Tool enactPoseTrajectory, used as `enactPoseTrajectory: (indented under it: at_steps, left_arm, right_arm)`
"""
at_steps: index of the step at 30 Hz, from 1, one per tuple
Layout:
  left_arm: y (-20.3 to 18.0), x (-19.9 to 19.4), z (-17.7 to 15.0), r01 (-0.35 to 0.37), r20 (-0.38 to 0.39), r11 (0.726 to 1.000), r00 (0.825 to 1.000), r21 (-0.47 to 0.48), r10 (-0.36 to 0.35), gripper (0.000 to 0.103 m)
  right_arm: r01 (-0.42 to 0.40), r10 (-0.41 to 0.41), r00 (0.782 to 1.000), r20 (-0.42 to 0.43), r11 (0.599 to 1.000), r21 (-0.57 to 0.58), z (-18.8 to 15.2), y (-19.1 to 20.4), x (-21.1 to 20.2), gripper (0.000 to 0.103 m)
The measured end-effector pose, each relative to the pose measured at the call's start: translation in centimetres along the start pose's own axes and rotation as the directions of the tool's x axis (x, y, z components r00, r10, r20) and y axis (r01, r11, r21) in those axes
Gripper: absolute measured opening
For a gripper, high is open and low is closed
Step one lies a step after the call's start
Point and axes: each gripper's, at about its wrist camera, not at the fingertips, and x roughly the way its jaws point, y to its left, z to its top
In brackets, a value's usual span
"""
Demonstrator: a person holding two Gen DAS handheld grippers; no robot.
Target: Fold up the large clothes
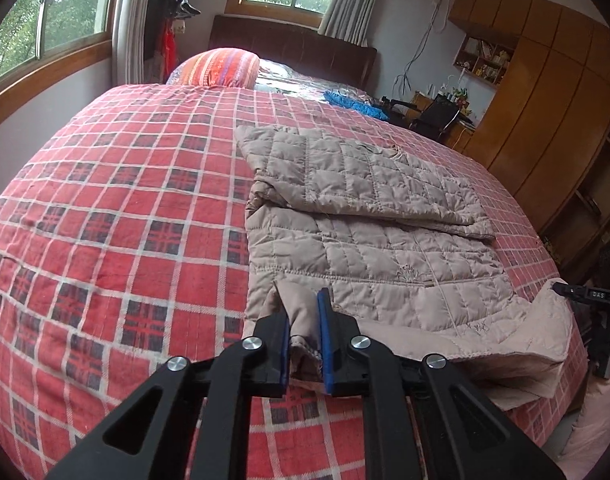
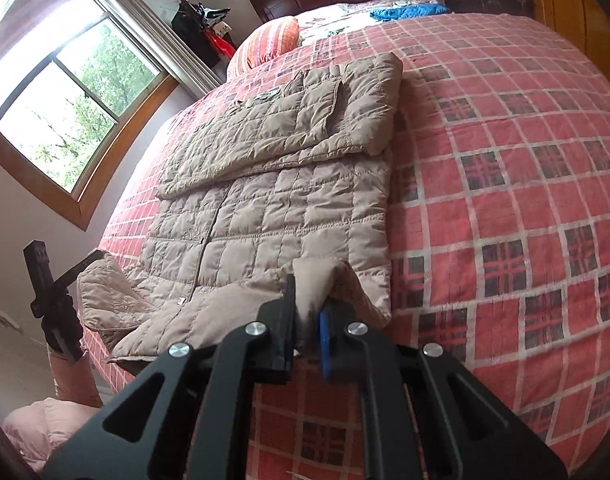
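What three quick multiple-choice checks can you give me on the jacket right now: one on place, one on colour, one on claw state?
1. Where does the quilted jacket lie?
A. On the plaid bedspread
B. On the floor
C. On a chair

2. What colour is the jacket?
A. Blue
B. Beige
C. Black

3. What are the two claws doing?
A. Both open above the bed
B. Only the left one grips cloth
C. Each is shut on the jacket's near edge

Answers:
1 A: the jacket is spread on the red check cover.
2 B: its quilted shell is beige-tan in both views.
3 C: cloth is pinched in the left claw and in the right claw.
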Motion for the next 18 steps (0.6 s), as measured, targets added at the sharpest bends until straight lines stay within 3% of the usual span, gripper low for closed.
enactPoseTrajectory:
  at_steps: [10, 18]
  left_arm:
    - [2.3, 7.1, 5.3, -0.052, -0.065, 0.998, 0.997, -0.041, 0.049, 0.012]
    - [3.8, 12.5, 7.0, -0.077, -0.153, 0.993, 0.986, -0.088, 0.062, 0.012]
  right_arm:
    - [-0.038, 0.047, 0.997, -0.064, 0.990, 0.135, 6.2, -3.6, 4.4, 0.009]
    - [-0.027, 0.052, 0.992, -0.114, 0.978, 0.205, 9.2, -5.8, 8.2, 0.009]
